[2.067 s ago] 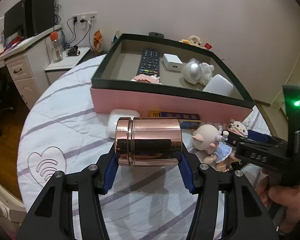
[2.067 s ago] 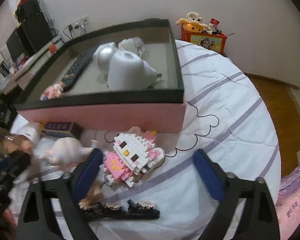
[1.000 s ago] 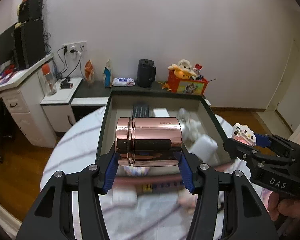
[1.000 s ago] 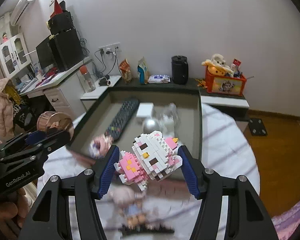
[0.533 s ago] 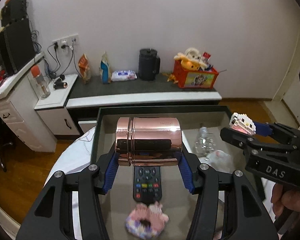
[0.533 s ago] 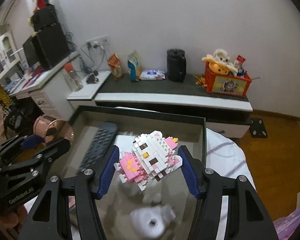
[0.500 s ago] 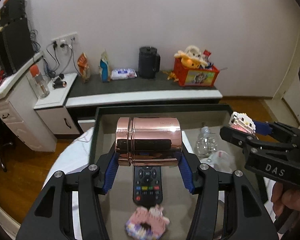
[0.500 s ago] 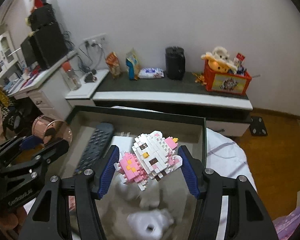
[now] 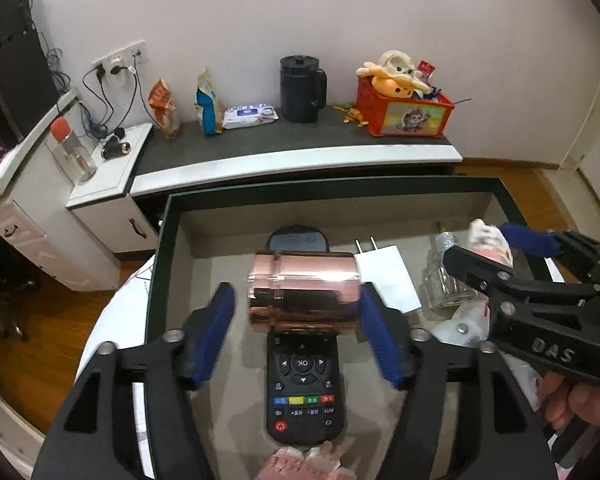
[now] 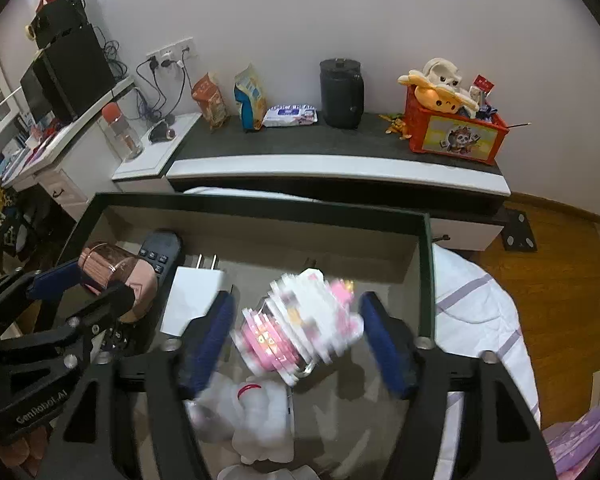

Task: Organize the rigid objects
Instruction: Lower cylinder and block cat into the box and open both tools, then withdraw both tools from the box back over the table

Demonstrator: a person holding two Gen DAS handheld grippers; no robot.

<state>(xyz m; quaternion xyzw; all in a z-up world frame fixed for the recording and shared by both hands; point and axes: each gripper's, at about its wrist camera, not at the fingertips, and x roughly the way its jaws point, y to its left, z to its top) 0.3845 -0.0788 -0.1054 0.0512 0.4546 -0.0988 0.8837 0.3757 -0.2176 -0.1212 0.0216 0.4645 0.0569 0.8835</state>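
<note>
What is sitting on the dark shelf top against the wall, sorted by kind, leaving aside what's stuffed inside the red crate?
Snack bags: 2
Wipes pack: 1
Black kettle: 1
Red crate: 1
Small yellow toy beside the crate: 1
Total: 6

My box (image 9: 168,248) has bare floor along its left wall; the remote (image 9: 302,380), charger (image 9: 384,276) and glass jar (image 9: 440,276) crowd its middle and right.
</note>
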